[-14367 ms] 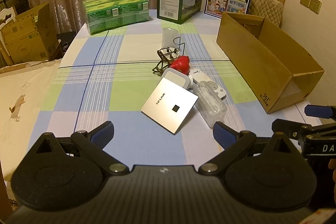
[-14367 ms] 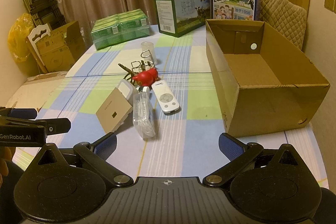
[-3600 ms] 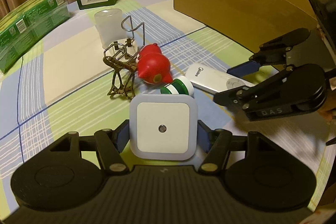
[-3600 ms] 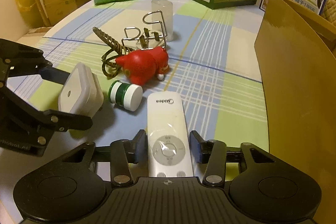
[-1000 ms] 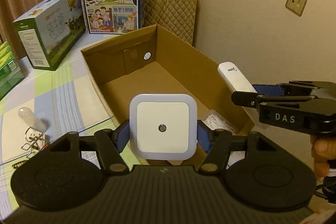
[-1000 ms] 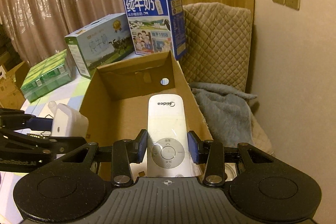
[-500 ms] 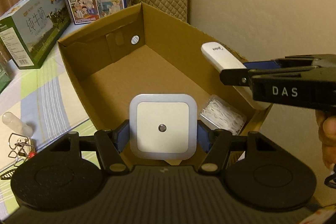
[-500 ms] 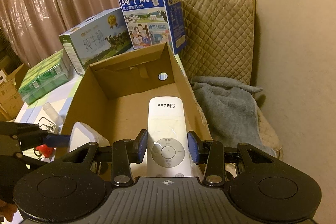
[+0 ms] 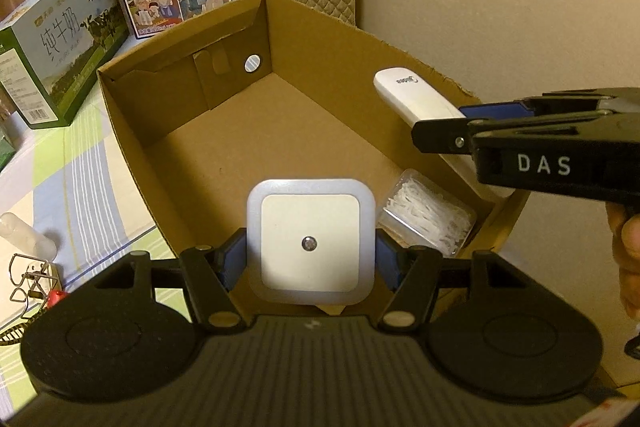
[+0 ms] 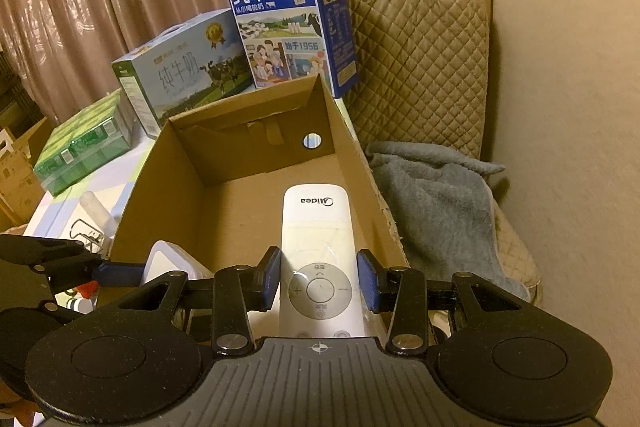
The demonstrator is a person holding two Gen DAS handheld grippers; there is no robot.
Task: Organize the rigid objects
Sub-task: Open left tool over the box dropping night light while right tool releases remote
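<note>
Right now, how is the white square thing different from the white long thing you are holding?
The night light is square with one small dot in its middle; the remote is long and narrow, with round buttons and the name Midea.
The night light sits in the left gripper; the remote sits in the right gripper.
Both are white, both are gripped, and both are held over the open cardboard box.

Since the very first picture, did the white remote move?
Yes. The white remote lay on the checked tablecloth beside the cardboard box; now the right gripper holds it over the box's open top.
</note>
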